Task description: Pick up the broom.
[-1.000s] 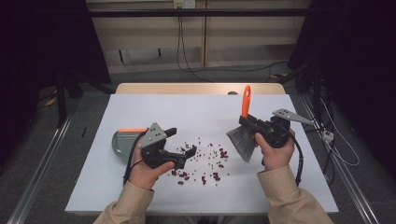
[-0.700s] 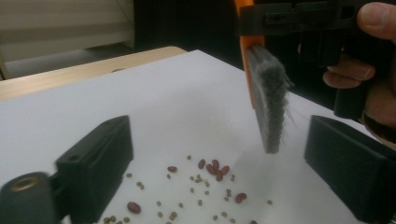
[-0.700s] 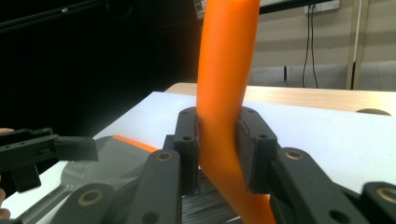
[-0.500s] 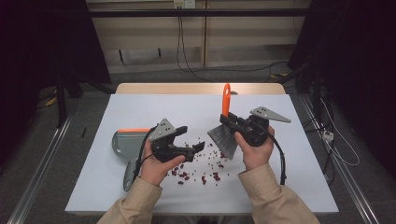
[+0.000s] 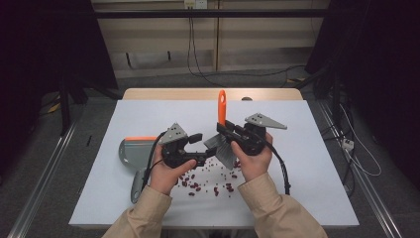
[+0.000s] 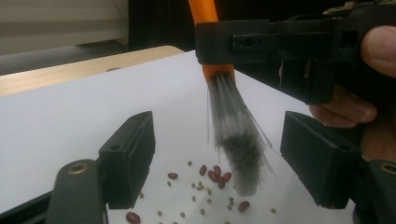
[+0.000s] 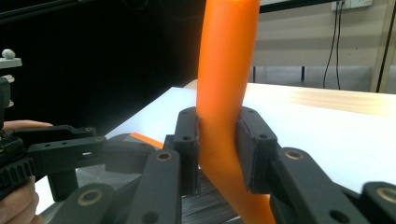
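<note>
My right gripper [image 5: 224, 129] is shut on the orange handle [image 7: 224, 93] of a hand brush [image 5: 221, 106], which stands upright. Its grey bristles [image 5: 223, 147] hang over dark red beans [image 5: 208, 182] scattered on the white table. My left gripper [image 5: 200, 148] lies level just left of the bristles and points right at them. Its jaws have just been closing but remain open. In the left gripper view the bristles [image 6: 238, 149] hang ahead of the jaws, seen in the gap, and neither pad touches them. Beans [image 6: 217, 175] lie below.
A grey dustpan [image 5: 130, 150] with an orange edge lies at the left of the white table top [image 5: 307, 163], its handle [image 5: 137, 184] toward the person. A bare wooden strip [image 5: 208, 94] runs along the far edge. Cables trail on the floor.
The right gripper has carried the brush left, from the right of the table to over the beans. The left gripper's jaws have narrowed, and that hand has hardly shifted.
</note>
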Motion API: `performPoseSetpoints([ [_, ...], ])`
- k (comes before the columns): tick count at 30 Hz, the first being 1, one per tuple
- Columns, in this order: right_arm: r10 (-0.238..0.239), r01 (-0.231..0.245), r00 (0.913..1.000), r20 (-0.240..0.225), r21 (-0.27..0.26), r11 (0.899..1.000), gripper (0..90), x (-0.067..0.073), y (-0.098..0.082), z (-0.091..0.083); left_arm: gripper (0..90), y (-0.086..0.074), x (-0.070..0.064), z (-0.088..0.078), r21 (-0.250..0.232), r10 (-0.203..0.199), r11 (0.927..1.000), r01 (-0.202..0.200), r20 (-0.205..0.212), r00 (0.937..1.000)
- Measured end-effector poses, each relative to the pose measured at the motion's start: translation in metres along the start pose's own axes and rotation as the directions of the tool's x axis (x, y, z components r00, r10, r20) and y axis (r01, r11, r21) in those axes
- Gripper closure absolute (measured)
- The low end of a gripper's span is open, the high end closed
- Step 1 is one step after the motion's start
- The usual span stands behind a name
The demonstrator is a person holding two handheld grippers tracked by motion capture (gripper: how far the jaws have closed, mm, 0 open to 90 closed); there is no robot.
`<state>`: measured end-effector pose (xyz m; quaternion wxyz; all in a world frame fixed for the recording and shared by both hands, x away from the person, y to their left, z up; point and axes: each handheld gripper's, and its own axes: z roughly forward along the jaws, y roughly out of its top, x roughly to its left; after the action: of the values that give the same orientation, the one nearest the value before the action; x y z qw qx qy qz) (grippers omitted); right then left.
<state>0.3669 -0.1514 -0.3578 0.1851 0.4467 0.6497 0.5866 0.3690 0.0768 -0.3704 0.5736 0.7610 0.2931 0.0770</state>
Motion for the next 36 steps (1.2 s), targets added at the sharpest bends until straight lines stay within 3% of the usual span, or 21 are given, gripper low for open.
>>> performPoseSetpoints([
  [6, -0.011, 0.011, 0.9997, -0.023, 0.003, 1.0, 72.0, 0.012, -0.002, 0.01, 44.0, -0.001, 0.0, 0.0, 0.004, -0.027, 0.9996, 0.027, -0.014, 0.9995],
  [9, -0.02, 0.02, 0.9989, -0.042, -0.005, 1.0, 72.0, 0.017, -0.002, 0.011, 57.7, -0.002, 0.003, -0.002, 0.008, -0.035, 0.9993, 0.036, -0.025, 0.9991],
  [13, -0.018, 0.018, 0.9984, -0.054, -0.004, 1.0, 71.9, 0.017, -0.001, 0.01, 78.4, -0.001, 0.005, -0.005, 0.001, -0.047, 0.9989, 0.047, 0.021, 0.9987],
  [15, -0.016, 0.016, 0.9974, -0.07, -0.001, 1.0, 71.9, 0.016, -0.001, 0.01, 80.0, -0.001, 0.003, -0.006, -0.002, -0.037, 0.9993, 0.037, 0.012, 0.9993],
  [18, 0.003, -0.003, 0.993, -0.118, -0.002, 1.0, 71.7, 0.011, 0.0, 0.008, 83.4, -0.003, 0.005, -0.008, -0.016, -0.064, 0.9978, 0.065, 0.032, 0.9974],
  [25, 0.013, -0.008, 0.9839, -0.178, 0.026, 1.0, 70.0, 0.003, -0.001, 0.005, 84.5, -0.003, 0.006, -0.008, -0.002, -0.073, 0.9973, 0.073, 0.062, 0.9954],
  [26, 0.021, -0.016, 0.9811, -0.192, 0.029, 0.999, 68.2, 0.001, -0.002, 0.005, 84.6, -0.003, 0.006, -0.008, -0.001, -0.074, 0.9973, 0.074, 0.065, 0.9952],
  [28, 0.037, -0.033, 0.9766, -0.212, 0.021, 0.999, 51.0, -0.006, -0.003, 0.002, 84.6, -0.003, 0.006, -0.009, -0.003, -0.073, 0.9973, 0.073, 0.066, 0.9952],
  [32, 0.03, -0.027, 0.9706, -0.239, 0.014, 1.0, 42.1, -0.013, -0.005, -0.004, 84.6, -0.001, 0.009, -0.013, -0.014, -0.081, 0.9965, 0.082, 0.065, 0.9946],
  [36, -0.004, 0.006, 0.9726, -0.232, 0.011, 1.0, 34.7, -0.026, -0.008, -0.013, 84.6, -0.001, 0.011, -0.015, -0.022, -0.087, 0.9959, 0.088, 0.066, 0.994],
])
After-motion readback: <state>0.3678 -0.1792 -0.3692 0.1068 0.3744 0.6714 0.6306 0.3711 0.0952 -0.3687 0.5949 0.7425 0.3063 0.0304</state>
